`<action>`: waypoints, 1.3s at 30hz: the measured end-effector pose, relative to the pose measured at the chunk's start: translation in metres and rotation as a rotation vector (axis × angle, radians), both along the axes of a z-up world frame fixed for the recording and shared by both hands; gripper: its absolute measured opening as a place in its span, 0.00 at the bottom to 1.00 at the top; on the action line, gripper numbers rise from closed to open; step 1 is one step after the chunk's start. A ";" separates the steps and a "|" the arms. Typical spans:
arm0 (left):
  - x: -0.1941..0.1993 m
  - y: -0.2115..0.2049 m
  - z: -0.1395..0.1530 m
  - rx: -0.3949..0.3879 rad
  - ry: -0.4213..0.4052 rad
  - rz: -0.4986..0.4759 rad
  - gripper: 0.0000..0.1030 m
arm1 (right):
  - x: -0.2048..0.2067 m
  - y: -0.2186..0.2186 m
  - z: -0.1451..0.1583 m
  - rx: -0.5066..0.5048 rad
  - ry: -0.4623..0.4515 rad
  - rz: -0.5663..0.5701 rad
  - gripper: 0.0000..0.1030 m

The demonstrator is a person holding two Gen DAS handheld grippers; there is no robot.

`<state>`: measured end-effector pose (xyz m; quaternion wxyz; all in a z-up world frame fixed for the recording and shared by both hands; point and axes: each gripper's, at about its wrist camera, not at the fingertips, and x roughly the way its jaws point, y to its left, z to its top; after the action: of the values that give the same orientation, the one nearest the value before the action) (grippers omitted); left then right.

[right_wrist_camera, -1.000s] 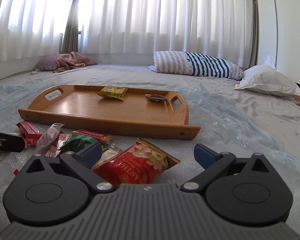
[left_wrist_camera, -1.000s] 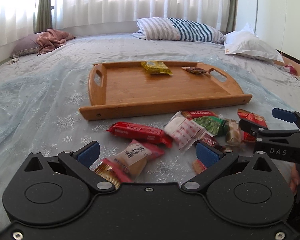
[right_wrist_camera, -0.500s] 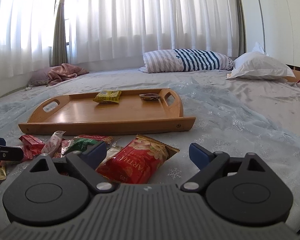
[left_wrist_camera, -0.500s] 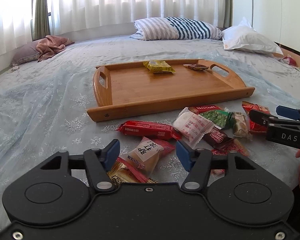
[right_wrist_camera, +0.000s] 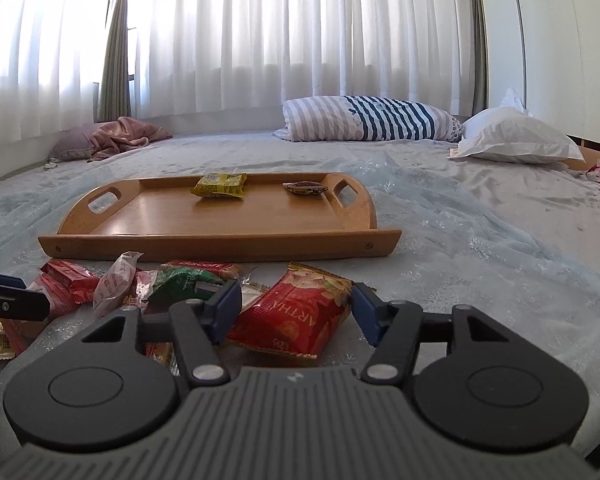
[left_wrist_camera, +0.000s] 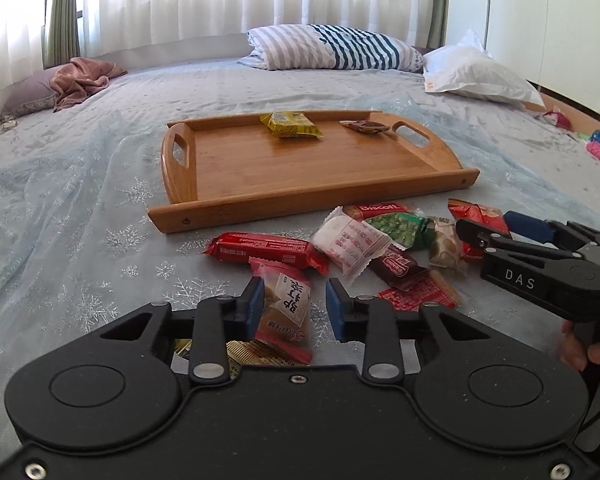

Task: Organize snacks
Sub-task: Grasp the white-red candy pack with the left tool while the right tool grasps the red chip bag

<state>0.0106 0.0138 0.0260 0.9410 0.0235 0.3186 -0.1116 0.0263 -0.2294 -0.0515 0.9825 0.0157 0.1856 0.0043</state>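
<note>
One tray point(left_wrist_camera: 292, 168) is counted, with two snacks on it: one yellow packet point(left_wrist_camera: 290, 124), one brown packet point(left_wrist_camera: 364, 126). Roughly nine packets point(left_wrist_camera: 268, 248) are heaped on the bed. Three pillows point(left_wrist_camera: 332, 48) are seen.

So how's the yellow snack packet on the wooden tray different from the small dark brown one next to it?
The yellow snack packet is larger and puffier; the small dark brown wrapped snack is flatter and slimmer. The yellow one lies mid-tray along the far rim, the brown one nearer the right handle. Both rest on the wooden tray, untouched by either gripper.
</note>
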 end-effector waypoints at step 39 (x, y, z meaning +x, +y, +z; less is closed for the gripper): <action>0.014 0.007 0.020 -0.112 0.015 0.106 0.26 | -0.001 -0.002 0.011 -0.033 -0.001 0.031 0.51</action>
<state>0.0242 0.0208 0.0462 0.9430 -0.0469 0.3199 -0.0795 0.0255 -0.2317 -0.0403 0.9826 -0.0033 0.1852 0.0168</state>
